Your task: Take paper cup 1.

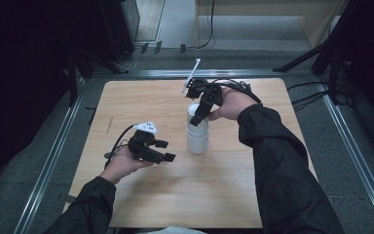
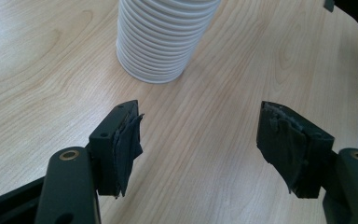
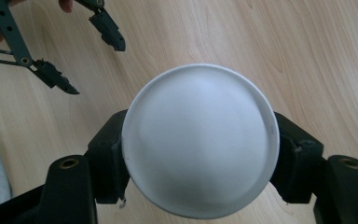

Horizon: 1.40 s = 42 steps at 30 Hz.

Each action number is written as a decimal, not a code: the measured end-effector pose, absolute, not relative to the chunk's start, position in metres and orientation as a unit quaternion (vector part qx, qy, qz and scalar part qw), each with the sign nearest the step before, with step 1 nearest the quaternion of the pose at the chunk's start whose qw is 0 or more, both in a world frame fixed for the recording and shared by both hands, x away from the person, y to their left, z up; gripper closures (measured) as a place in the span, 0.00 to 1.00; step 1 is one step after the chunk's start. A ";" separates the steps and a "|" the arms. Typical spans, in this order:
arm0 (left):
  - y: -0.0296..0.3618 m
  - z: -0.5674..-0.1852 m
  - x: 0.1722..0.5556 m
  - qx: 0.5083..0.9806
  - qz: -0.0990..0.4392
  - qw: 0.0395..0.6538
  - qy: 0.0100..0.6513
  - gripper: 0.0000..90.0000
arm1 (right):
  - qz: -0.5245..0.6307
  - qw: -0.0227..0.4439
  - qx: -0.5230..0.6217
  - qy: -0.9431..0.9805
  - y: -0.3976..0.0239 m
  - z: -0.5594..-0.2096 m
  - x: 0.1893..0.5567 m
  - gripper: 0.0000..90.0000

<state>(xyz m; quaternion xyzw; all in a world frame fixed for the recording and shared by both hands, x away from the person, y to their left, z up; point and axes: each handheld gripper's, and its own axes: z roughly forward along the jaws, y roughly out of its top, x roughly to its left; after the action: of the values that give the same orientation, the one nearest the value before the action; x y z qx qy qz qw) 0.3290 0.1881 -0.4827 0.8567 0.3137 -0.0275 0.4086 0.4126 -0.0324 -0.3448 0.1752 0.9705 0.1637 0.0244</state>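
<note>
Here we see a stack of white cups (image 1: pixel 197 131) standing upside down near the middle of a wooden table (image 1: pixel 126 97); its ribbed side, made of many nested rims, shows in the left gripper view (image 2: pixel 161 42), and its round flat top faces the camera in the right gripper view (image 3: pixel 200 140).

The right gripper (image 1: pixel 199 113) comes down on the top of the stack from the far side, held by the person's right hand (image 1: pixel 231 105). In the right gripper view we see its two black jaws pressed against opposite sides of the topmost cup, which sits squarely between them; the gripper is clamped on the stack.

The left gripper (image 1: pixel 165 150) hovers just left of the stack and nearer to us, apart from it, carried by the left hand (image 1: pixel 121 163). In the left gripper view its jaws stand well apart with bare tabletop between them, and their worn dark pads (image 2: pixel 128 144) hold nothing. The same gripper shows at the upper left of the right gripper view (image 3: pixel 81 53), its jaws likewise spread.

A thin white rod (image 1: pixel 191 74) rises at a slant from the right gripper. Both dark sleeves (image 1: pixel 277 161) enter from the bottom of the high view, and grey floor (image 1: pixel 331 146) surrounds the table.
</note>
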 end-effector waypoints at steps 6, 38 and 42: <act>0.188 -0.480 0.328 0.855 -0.035 0.413 0.312 0.34 | 0.163 0.021 0.182 0.969 -0.036 -0.324 0.411 0.36; 0.187 -0.469 0.314 0.851 -0.032 0.441 0.284 0.21 | 0.266 0.004 0.125 0.956 -0.108 -0.311 0.325 0.37; 0.186 -0.469 0.312 0.853 -0.035 0.441 0.276 0.21 | 0.287 -0.005 0.133 0.949 -0.114 -0.338 0.324 0.38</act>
<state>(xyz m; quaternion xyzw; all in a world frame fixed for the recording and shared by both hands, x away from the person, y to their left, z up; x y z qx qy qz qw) 0.3124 0.1861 -0.4691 0.8534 0.2761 -0.0348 0.4408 0.3241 -0.1139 -0.3380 0.1330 0.9487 0.2867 -0.0049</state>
